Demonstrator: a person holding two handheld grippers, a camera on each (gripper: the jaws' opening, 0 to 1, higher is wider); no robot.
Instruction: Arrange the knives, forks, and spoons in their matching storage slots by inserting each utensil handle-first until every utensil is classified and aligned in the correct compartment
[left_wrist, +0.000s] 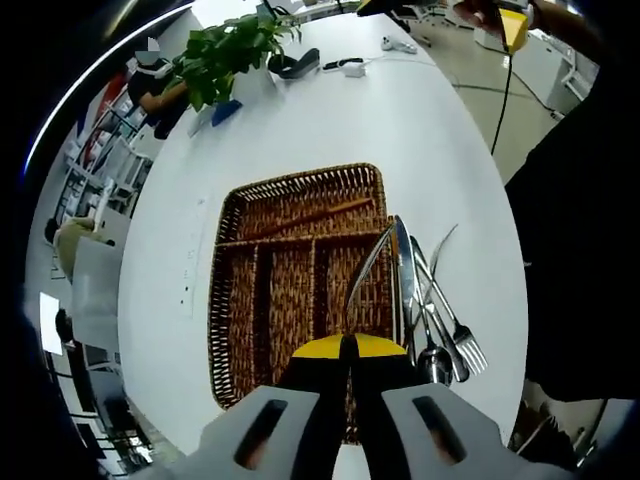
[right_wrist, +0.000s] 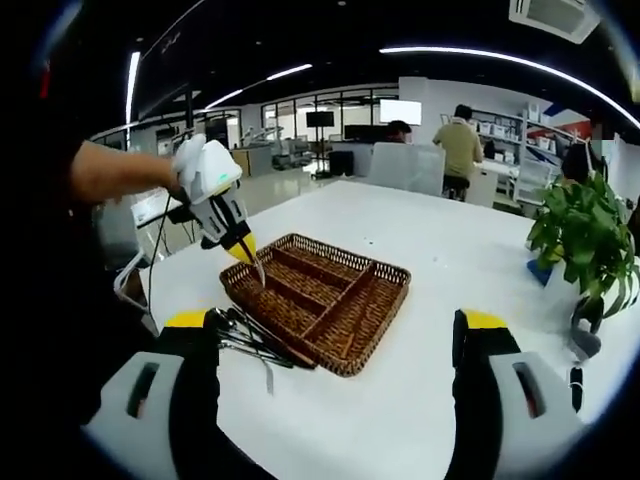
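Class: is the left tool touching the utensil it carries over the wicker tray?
Touching. In the left gripper view, the left tool is shut on a utensil above the wicker tray.

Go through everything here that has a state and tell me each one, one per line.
Left gripper: shut on a utensil, held over the tray.
Right gripper: open, holding nothing.
Tray: compartments look empty.
Utensil pile: loose on the table beside the tray, not sorted.

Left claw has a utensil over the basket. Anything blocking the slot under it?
Nothing visible. The left claw holds a utensil above the basket; the slots below look empty. Spare cutlery lies beside it.
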